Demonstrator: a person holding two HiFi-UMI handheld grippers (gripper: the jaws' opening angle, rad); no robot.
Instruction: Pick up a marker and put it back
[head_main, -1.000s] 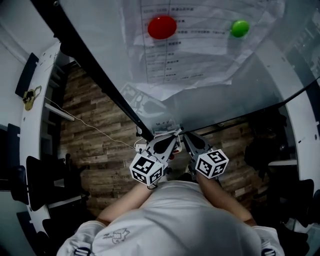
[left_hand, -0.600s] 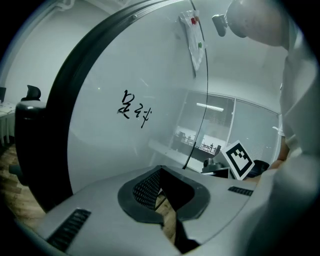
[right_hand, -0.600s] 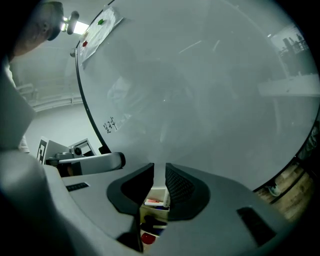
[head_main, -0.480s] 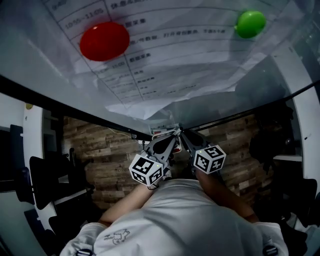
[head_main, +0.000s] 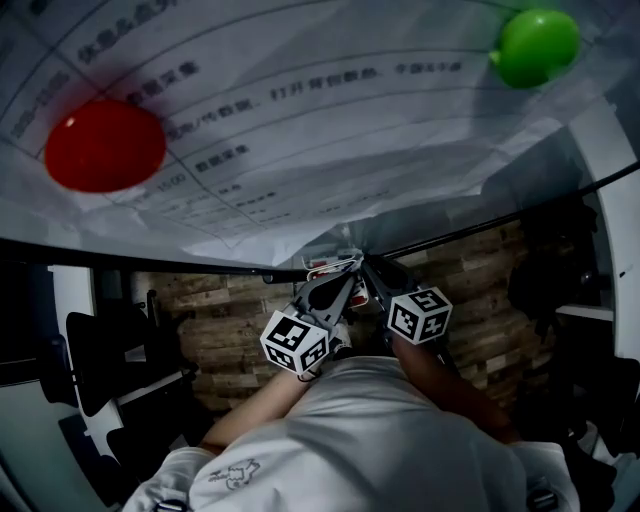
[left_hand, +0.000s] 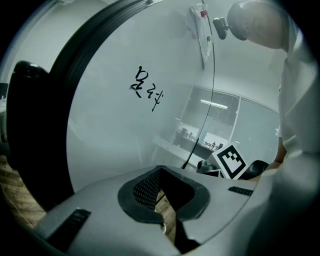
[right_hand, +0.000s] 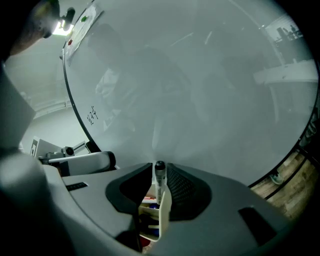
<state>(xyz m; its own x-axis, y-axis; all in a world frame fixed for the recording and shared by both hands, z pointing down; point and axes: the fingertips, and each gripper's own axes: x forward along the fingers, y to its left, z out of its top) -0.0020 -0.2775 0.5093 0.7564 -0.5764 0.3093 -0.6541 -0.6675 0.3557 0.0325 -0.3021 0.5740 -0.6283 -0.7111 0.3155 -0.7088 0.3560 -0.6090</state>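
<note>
In the right gripper view a marker (right_hand: 159, 176) with a black cap stands upright in a white holder (right_hand: 154, 220), among other coloured markers. My right gripper (right_hand: 159, 172) is shut on it, a pad touching each side just below the cap. The left gripper (left_hand: 161, 226) is shut with nothing in it, and brown floor shows past its tips. In the head view both grippers, left (head_main: 345, 268) and right (head_main: 368, 266), point at the holder (head_main: 322, 271) under the whiteboard's lower edge.
The whiteboard (left_hand: 120, 140) carries a black scribble (left_hand: 146, 89). A printed paper (head_main: 330, 120) hangs on it under a red magnet (head_main: 103, 145) and a green magnet (head_main: 537, 45). Dark chairs (head_main: 105, 350) stand on the wooden floor at the left.
The head view has moved closer to the whiteboard, so the paper and magnets look larger and sit further out. Both grippers stay at the holder.
</note>
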